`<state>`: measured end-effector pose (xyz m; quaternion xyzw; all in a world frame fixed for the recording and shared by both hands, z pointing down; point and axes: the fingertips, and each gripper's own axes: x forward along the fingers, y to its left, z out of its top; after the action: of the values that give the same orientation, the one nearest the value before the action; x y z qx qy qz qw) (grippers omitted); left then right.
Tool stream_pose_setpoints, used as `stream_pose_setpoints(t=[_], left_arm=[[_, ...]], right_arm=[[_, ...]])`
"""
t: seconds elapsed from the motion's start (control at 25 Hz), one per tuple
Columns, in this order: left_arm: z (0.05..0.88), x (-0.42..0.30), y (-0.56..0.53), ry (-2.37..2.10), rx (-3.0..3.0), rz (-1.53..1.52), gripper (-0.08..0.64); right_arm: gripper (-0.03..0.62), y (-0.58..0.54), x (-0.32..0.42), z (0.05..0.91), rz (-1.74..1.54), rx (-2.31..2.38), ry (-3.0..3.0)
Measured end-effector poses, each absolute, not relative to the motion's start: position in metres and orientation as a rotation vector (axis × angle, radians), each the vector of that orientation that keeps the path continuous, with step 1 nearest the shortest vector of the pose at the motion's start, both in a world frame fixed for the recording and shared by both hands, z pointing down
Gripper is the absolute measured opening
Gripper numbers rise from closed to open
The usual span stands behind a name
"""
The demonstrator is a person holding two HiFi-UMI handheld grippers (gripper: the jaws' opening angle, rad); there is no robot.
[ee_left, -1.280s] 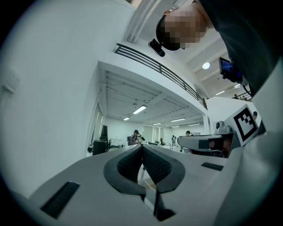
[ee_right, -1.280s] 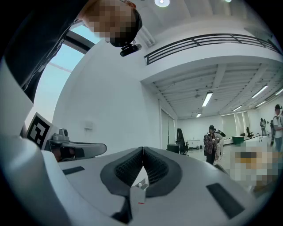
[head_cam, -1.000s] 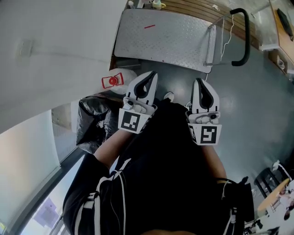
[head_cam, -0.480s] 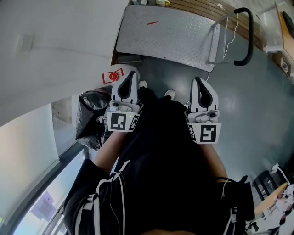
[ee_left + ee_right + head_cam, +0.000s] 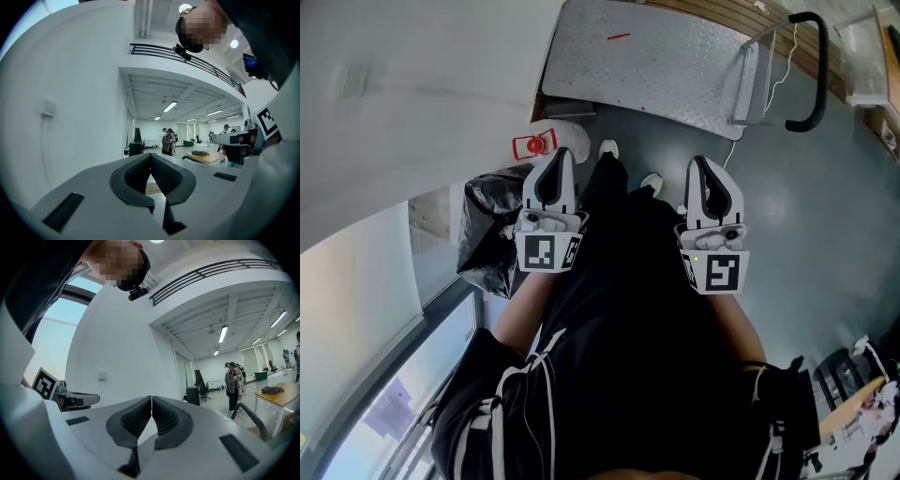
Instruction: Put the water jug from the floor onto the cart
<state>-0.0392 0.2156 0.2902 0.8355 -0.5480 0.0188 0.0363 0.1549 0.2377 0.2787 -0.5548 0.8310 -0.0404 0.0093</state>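
At the left of the head view a black bag (image 5: 487,239) slumps against the white wall (image 5: 412,84), and just above it, left of centre, the water jug (image 5: 534,145) stands on the grey floor (image 5: 787,206), its red cap facing up; it has not been lifted yet. The left gripper (image 5: 556,157) has swung leftward across the frame over the last second, away from the person's black-clad middle. Its tip now sits just right of and below the jug's cap, though the pictures don't show whether it touches. Its jaws are pressed together with nothing between them, so it would have to open before any grasp. Right of it the person's two shoes (image 5: 607,148) peek out on the floor. The right gripper (image 5: 701,165) has barely shifted; it too is closed and empty, pointing level toward the cart. The cart (image 5: 647,66), a ridged metal deck across the upper centre with its black handle (image 5: 811,75) at upper right, stands bare and just beyond the jug. Judging from this, the reach toward the jug has only begun, with the left gripper leading.
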Motion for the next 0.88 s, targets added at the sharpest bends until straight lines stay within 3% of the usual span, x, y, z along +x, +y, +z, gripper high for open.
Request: stream_pose_setpoints(t=[0.88], left_arm=[[0.302,-0.08,0.187,-1.728,2.515,0.035,0.018]], right_arm=[[0.018,0.213,0.127,0.284,-0.111,-1.761,2.626]])
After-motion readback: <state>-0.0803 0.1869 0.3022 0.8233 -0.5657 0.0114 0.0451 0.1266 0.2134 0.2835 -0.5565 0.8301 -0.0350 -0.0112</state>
